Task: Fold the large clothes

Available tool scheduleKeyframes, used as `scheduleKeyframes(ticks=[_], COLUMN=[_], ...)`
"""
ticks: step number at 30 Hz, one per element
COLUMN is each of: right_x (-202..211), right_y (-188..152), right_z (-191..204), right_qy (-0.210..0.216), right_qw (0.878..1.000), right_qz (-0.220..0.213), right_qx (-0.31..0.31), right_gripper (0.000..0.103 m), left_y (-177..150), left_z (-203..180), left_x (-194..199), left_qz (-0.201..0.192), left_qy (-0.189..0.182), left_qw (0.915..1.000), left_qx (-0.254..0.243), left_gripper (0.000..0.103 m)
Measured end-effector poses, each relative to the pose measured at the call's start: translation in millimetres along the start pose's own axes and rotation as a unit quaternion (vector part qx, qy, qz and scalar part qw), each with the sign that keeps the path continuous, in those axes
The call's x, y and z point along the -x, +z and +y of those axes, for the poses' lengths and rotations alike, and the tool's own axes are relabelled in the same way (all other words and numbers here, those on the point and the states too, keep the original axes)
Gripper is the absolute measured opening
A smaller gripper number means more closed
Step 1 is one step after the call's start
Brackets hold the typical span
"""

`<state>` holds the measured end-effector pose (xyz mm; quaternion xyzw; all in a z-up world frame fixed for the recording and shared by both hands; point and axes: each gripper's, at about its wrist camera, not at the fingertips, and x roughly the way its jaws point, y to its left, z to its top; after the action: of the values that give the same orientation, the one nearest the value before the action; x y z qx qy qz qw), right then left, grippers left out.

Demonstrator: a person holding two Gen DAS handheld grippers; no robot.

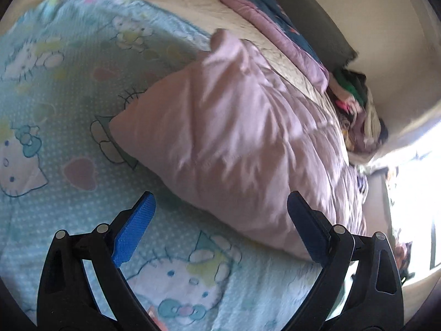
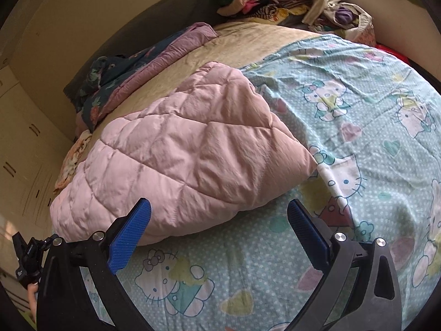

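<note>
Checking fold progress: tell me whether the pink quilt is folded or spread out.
Folded. The pink quilt lies as a thick, doubled bundle with a puffy rounded edge, covering only part of the cartoon sheet.

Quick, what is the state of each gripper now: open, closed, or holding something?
Left gripper: open, holding nothing; the pink quilt lies just ahead.
Right gripper: open, holding nothing; the quilt's edge lies between its fingers, not pressed.

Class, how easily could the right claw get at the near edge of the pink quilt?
Probably easily: the right claw is open and empty, and the pink quilt lies just ahead on the cartoon sheet with nothing between.
</note>
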<state>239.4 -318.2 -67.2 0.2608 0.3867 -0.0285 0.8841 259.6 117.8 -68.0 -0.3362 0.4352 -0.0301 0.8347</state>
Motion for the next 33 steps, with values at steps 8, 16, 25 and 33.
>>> scheduleKeyframes(ticks=[8,16,25,33], right_x=[-32.3,-65.6,-89.9,-97.4], right_y=[7.5,13.3,31.6,35.8], right_z=[-0.7,-16.3,-15.3,-8.8], right_qy=[-0.002,0.024,0.035,0.056], right_qw=[0.999,0.996,0.994,0.996], right_qz=[0.027,0.032,0.026,0.022], right_qx=[-0.023,-0.082,-0.096,-0.063], right_gripper=[0.099,0.099,0.099,0.080], left_y=[15.2,20.7,32.8,33.6], left_z=[6.7,15.9,9.1,-6.3], left_x=[-32.7,-51.8,-65.1,-65.1], left_qz=[-0.003,-0.003,-0.021,-0.042], left_qy=[0.016,-0.001,0.014,0.035], left_qw=[0.9992,0.9986,0.9992,0.9983], left_qx=[0.036,0.053,0.030,-0.022], left_gripper=[0.095,0.095,0.095,0.072])
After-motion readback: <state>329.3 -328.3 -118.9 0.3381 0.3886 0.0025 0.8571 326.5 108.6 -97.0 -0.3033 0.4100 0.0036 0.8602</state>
